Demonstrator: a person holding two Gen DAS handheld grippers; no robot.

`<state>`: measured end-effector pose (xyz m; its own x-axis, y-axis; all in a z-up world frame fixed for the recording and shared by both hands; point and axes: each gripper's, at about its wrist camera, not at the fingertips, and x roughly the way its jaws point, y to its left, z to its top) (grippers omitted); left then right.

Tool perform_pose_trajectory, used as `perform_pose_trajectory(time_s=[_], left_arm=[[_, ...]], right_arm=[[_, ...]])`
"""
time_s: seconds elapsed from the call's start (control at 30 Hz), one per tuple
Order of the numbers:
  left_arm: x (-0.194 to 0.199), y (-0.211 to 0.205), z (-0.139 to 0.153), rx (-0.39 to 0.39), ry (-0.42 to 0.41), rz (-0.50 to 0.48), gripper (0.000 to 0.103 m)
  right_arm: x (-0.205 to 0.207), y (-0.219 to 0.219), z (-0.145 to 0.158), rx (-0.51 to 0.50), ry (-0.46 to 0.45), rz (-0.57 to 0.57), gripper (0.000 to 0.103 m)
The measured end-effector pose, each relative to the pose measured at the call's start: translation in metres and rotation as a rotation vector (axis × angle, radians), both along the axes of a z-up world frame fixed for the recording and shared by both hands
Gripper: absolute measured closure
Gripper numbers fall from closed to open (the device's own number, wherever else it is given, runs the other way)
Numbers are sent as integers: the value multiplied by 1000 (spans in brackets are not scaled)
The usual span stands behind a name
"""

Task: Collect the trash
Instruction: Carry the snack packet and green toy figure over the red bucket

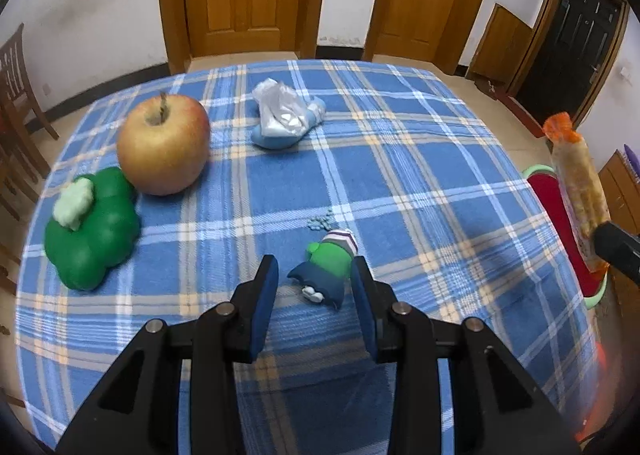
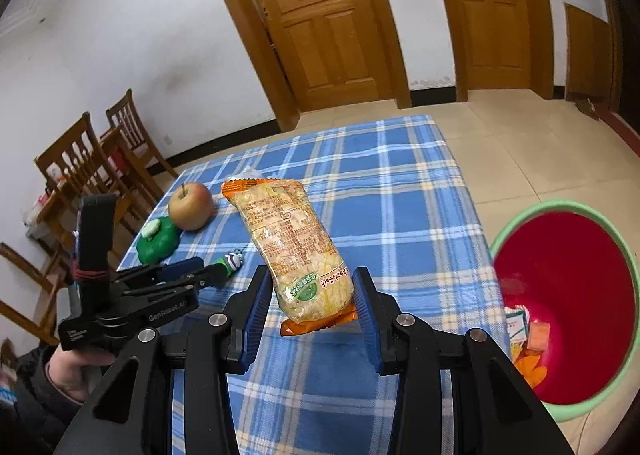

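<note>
My right gripper (image 2: 311,279) is shut on the lower end of a clear and orange noodle packet (image 2: 292,239), held in the air above the blue plaid tablecloth (image 2: 392,215). The same packet (image 1: 580,191) shows at the right edge of the left wrist view. My left gripper (image 1: 314,267) stands open low over the cloth. A small green and dark blue figure with a striped cap (image 1: 326,269) lies on the cloth between its pads. A crumpled white and blue plastic wrapper (image 1: 286,115) lies farther back on the table.
A red bin with a green rim (image 2: 568,275) stands on the floor right of the table, with scraps inside. An apple (image 1: 164,143) and a green pepper (image 1: 92,227) sit at the left. Wooden chairs (image 2: 80,175) stand beyond the table's left side.
</note>
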<state>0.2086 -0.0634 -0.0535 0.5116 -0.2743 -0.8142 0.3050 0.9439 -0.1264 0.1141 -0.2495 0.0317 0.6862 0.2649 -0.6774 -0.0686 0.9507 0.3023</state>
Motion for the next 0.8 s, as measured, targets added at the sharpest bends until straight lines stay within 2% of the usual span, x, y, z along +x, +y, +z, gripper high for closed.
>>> perform_pose_trajectory(time_s=[0.1, 0.13, 0.2, 0.43, 0.8], left_arm=[[-2, -4, -4, 1, 8, -12, 68], [-2, -6, -6, -8, 14, -21, 74], [-4, -9, -6, -20, 13, -26, 80], [-13, -13, 2, -57, 3, 2, 81], [-35, -48, 40, -138, -43, -21, 81]], right_arm=[[-5, -5, -1, 10, 0, -13, 60], [-6, -6, -1, 14, 0, -17, 60], [-9, -10, -2, 27, 1, -27, 60], [-19, -31, -5, 70, 5, -72, 60], [-43, -75, -1, 110, -6, -181, 60]])
